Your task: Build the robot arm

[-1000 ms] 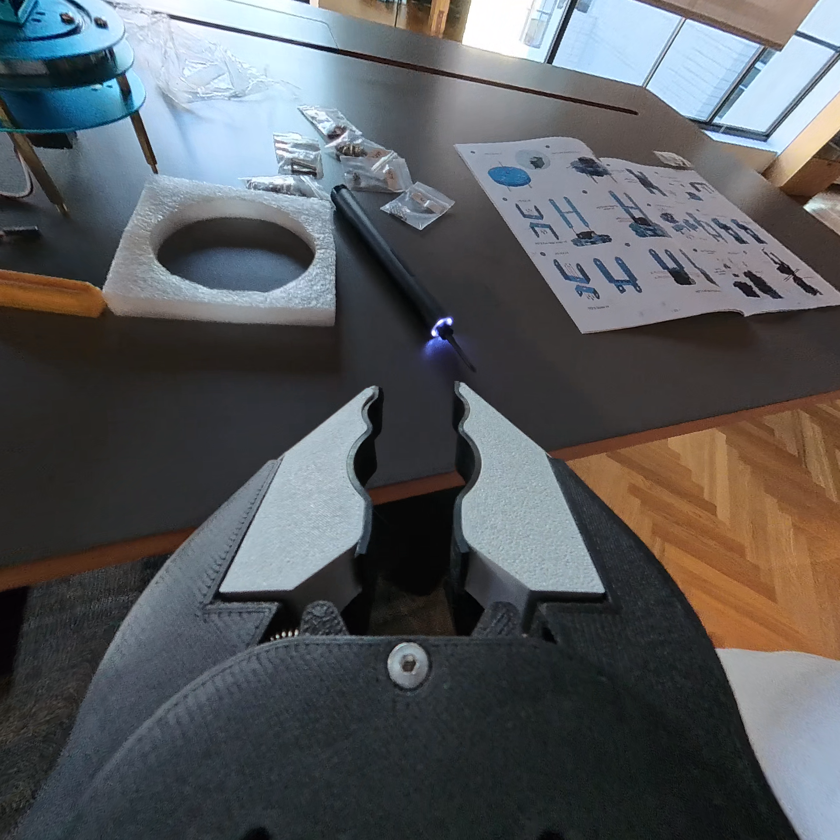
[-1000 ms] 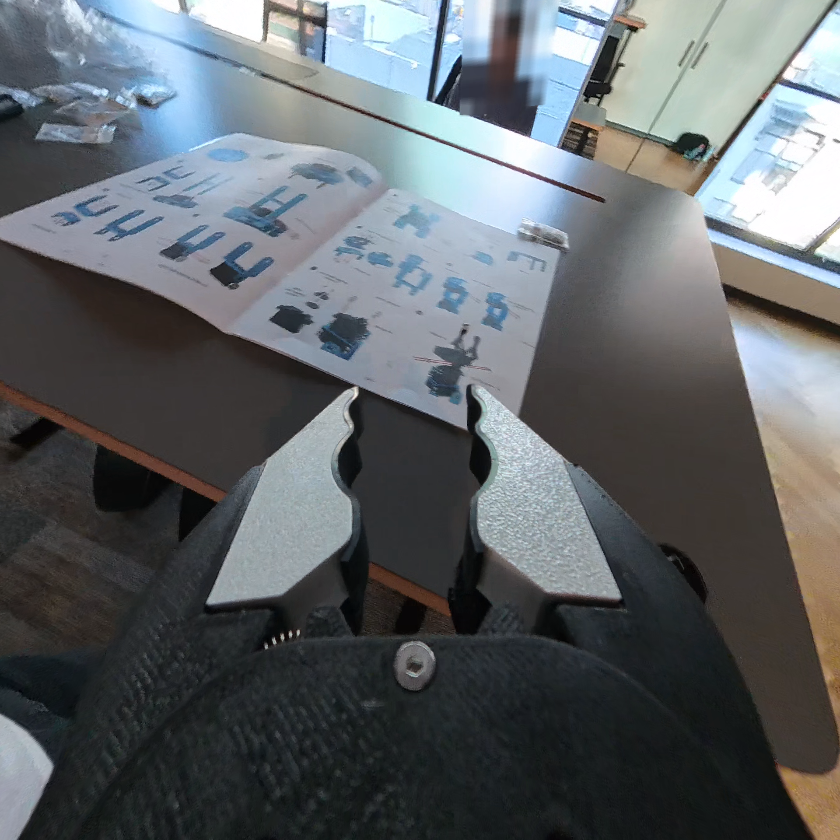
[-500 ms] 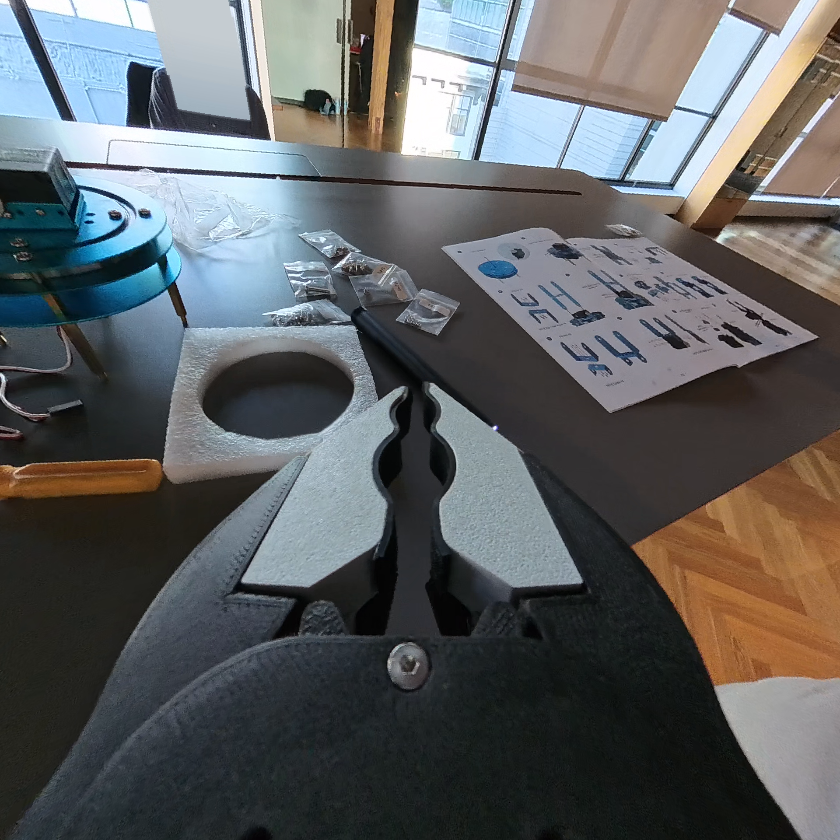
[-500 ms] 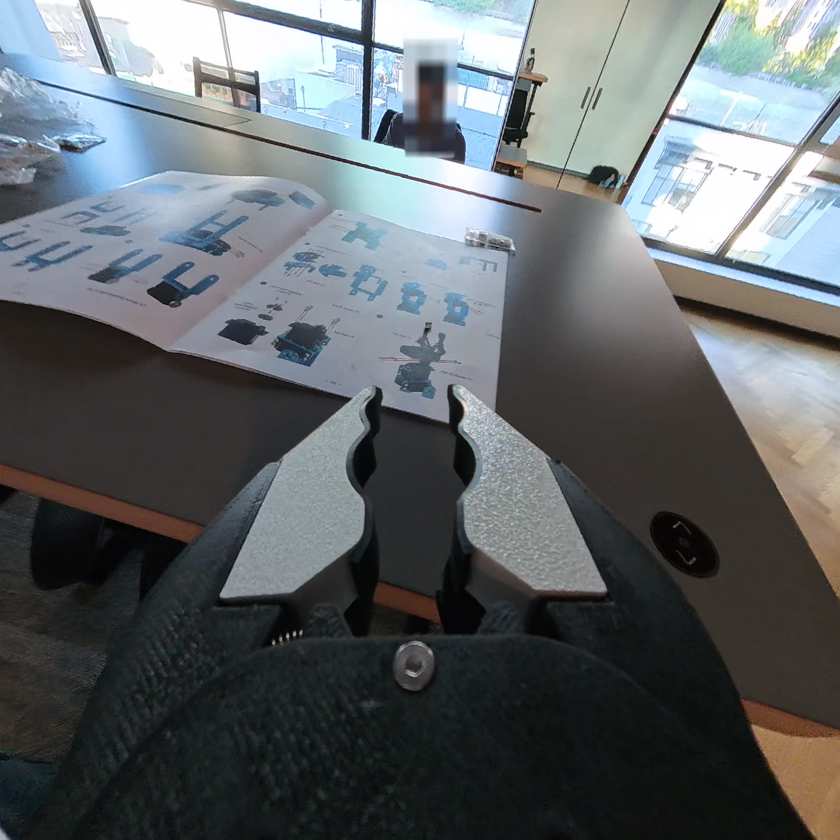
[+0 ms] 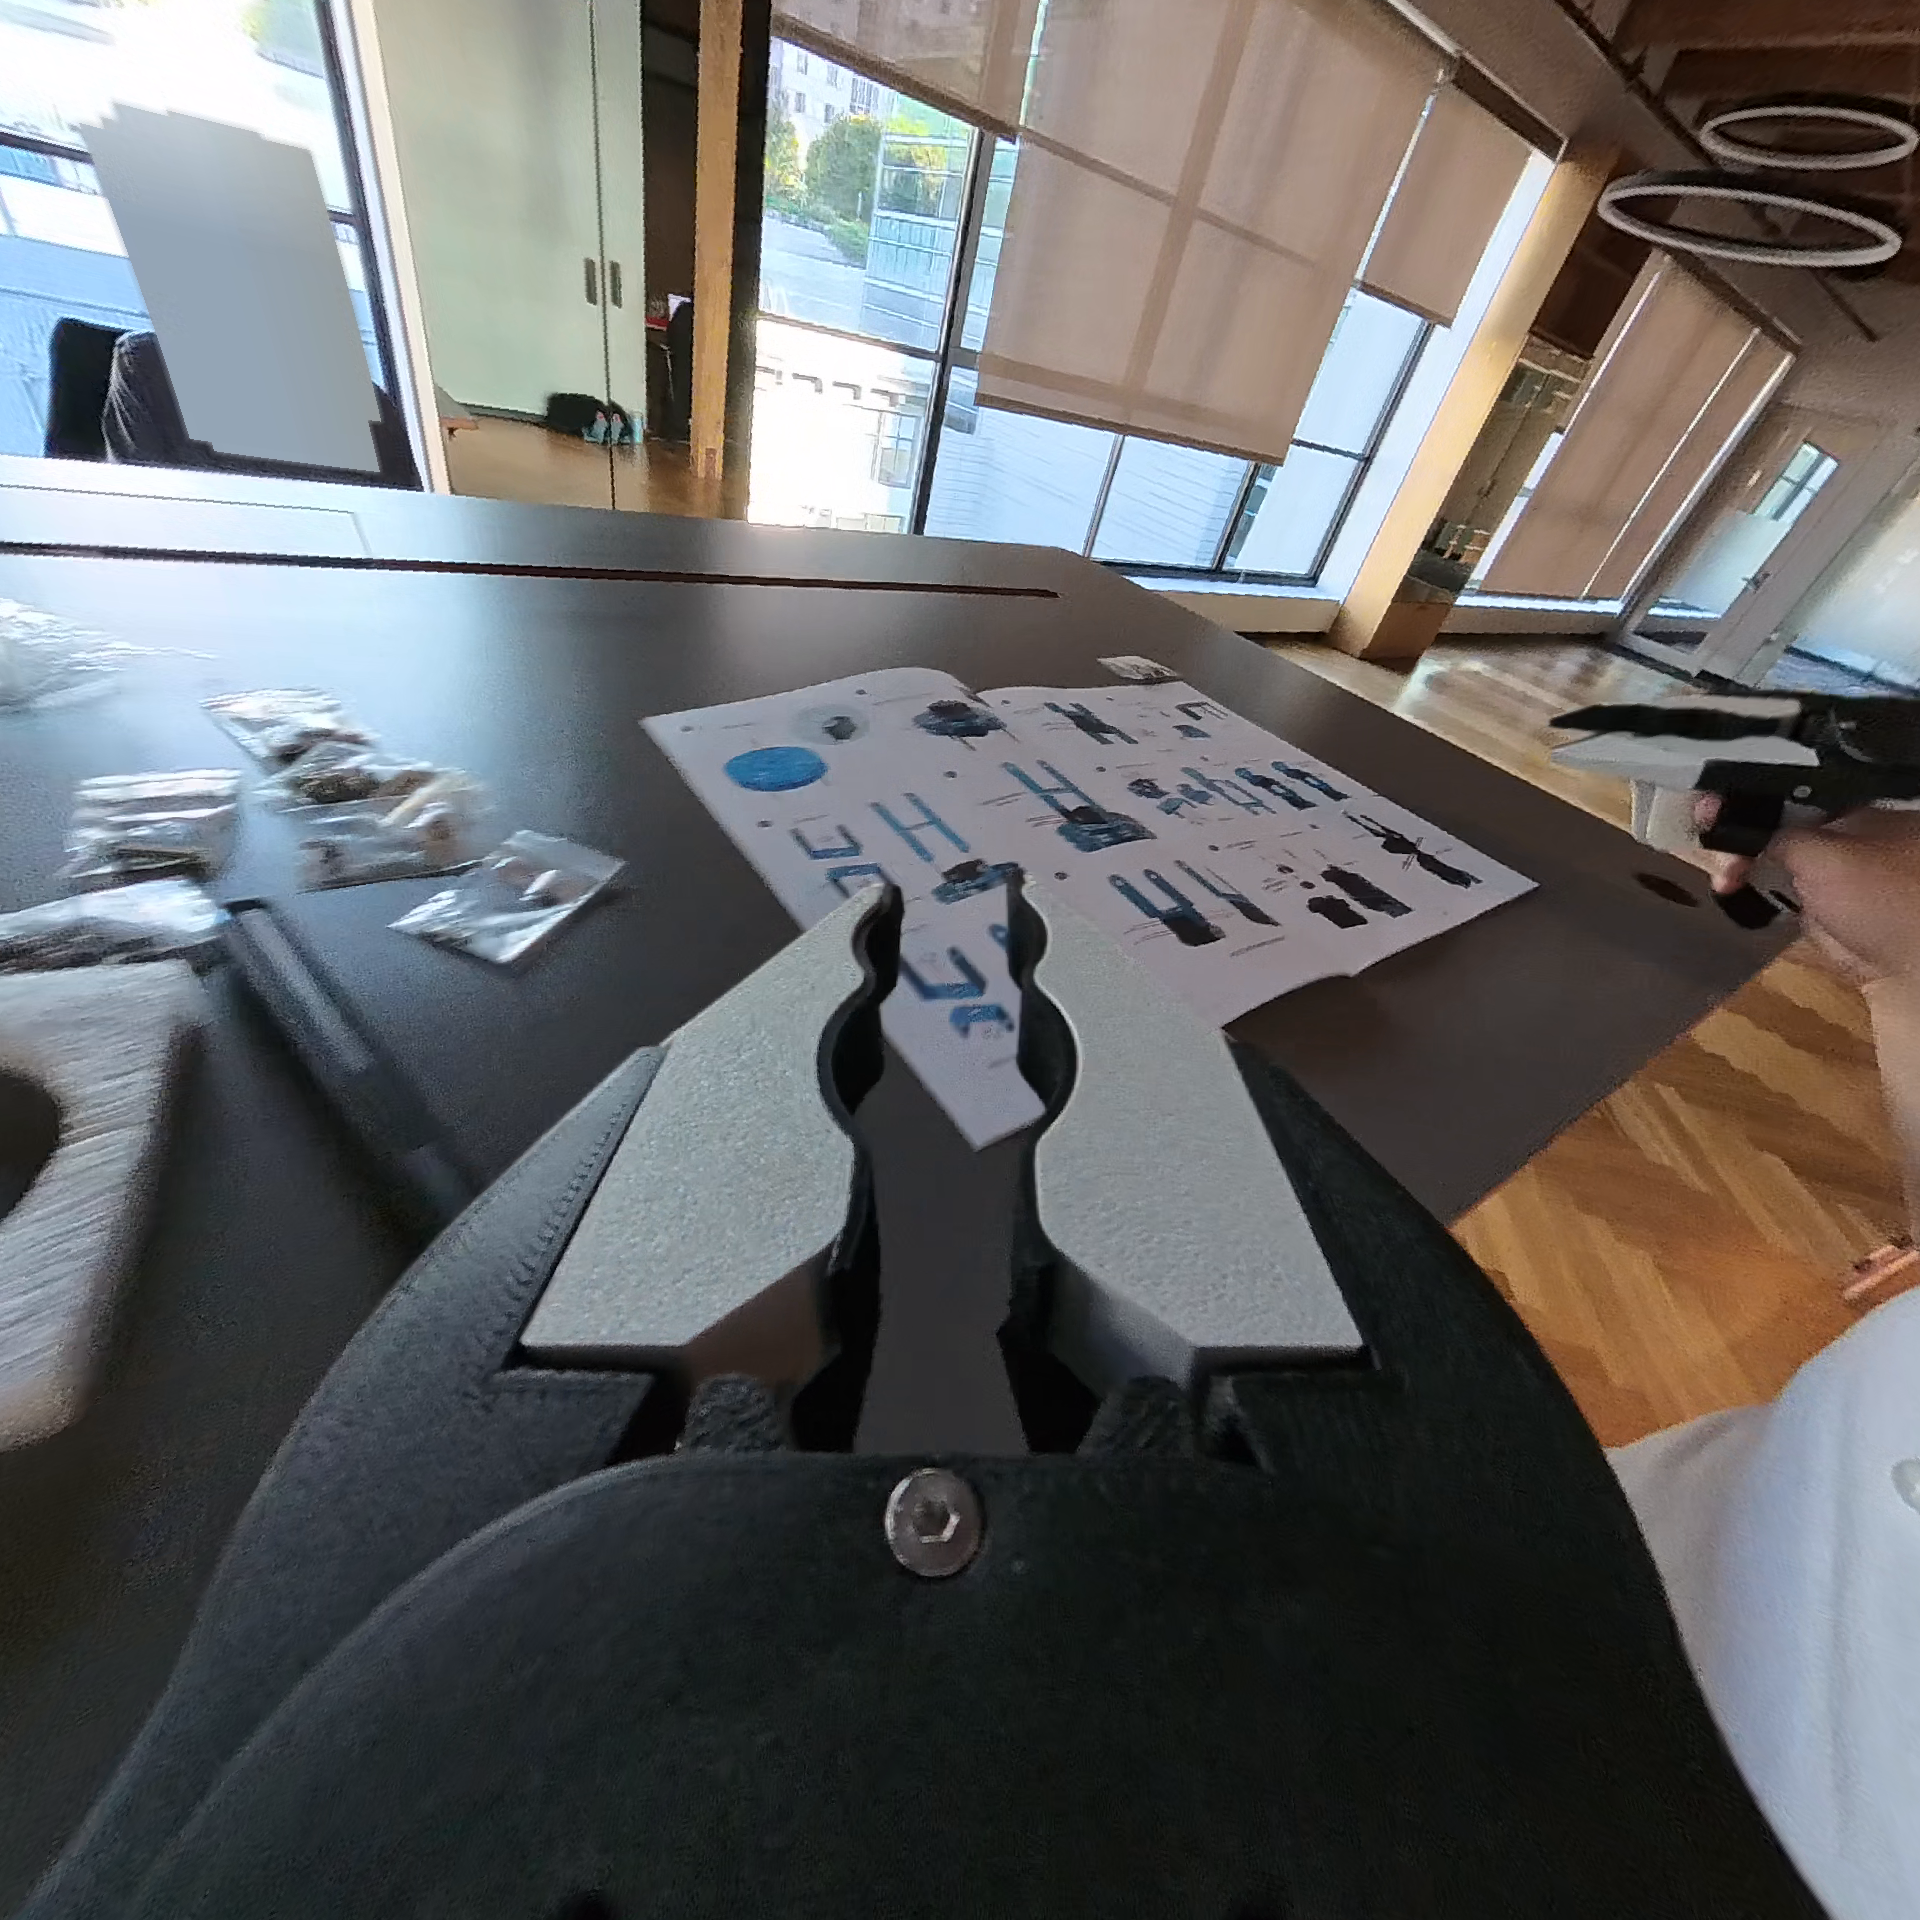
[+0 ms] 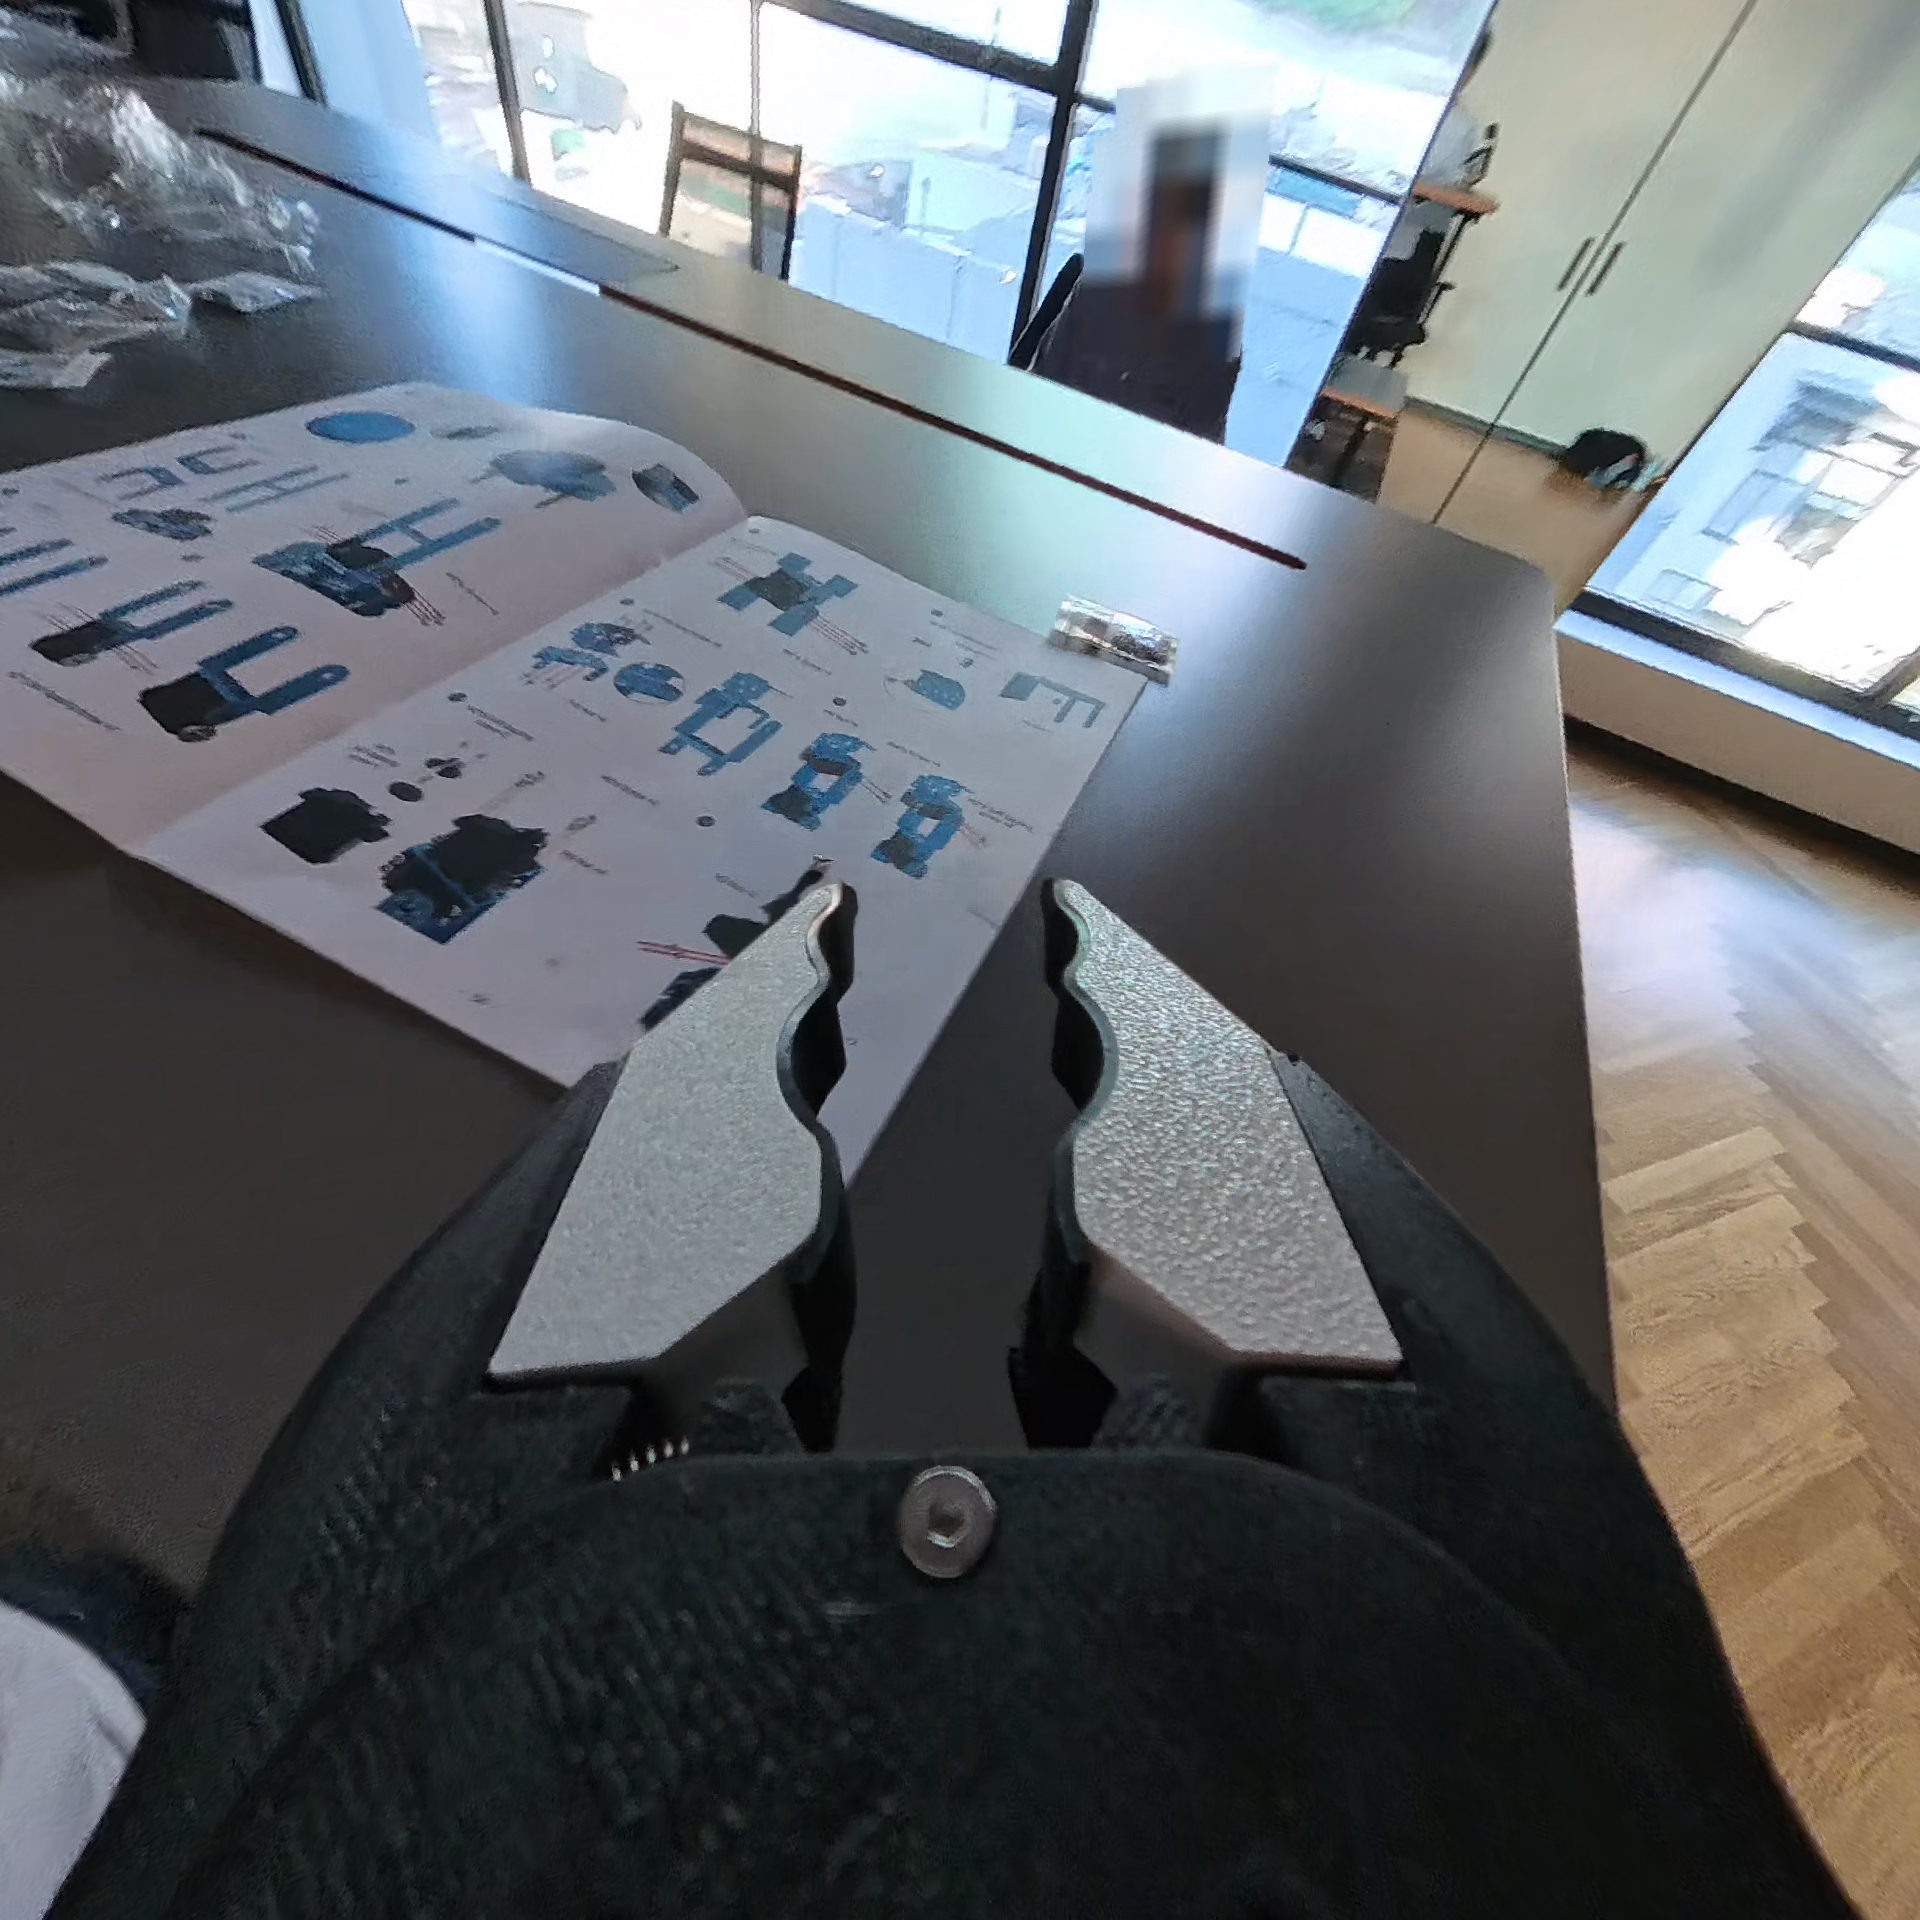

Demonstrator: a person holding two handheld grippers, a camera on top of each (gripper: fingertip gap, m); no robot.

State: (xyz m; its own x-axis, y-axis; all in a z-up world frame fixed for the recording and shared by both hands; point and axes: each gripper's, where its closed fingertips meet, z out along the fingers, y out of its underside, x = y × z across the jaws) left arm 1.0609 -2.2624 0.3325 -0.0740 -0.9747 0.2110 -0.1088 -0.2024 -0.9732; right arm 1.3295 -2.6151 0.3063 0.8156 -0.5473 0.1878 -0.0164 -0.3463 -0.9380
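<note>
My left gripper point(image 5: 948, 902) hangs over a dark table point(image 5: 582, 644), open by a narrow gap and empty. Its tips point at the near left corner of an open instruction sheet point(image 5: 1091, 831) with blue and black drawings. A black screwdriver point(image 5: 312, 1023) lies left of it. My right gripper point(image 6: 948, 894) is open and empty above the sheet's point(image 6: 623, 707) near right corner. It also shows in the left wrist view point(image 5: 1574, 743), held by a hand point(image 5: 1860, 904). A small clear bag point(image 6: 1112, 636) lies at the sheet's far corner.
Several small clear bags of parts point(image 5: 509, 894) lie left of the sheet, with a white foam frame point(image 5: 73, 1122) beyond the screwdriver. Crumpled plastic point(image 6: 135, 208) lies far left. The table's point(image 6: 1299, 831) right edge drops to a wooden floor point(image 6: 1766, 1143). The left gripper's tips are roughly 45 centimetres from the right gripper's. To the black screwdriver point(image 5: 312, 1023): left tips about 15 centimetres, right tips about 55 centimetres.
My left gripper swung right, from the foam frame and screwdriver toward the sheet; its jaws narrowed, then opened a little. My right gripper moved forward over the sheet's corner and its jaws widened.
</note>
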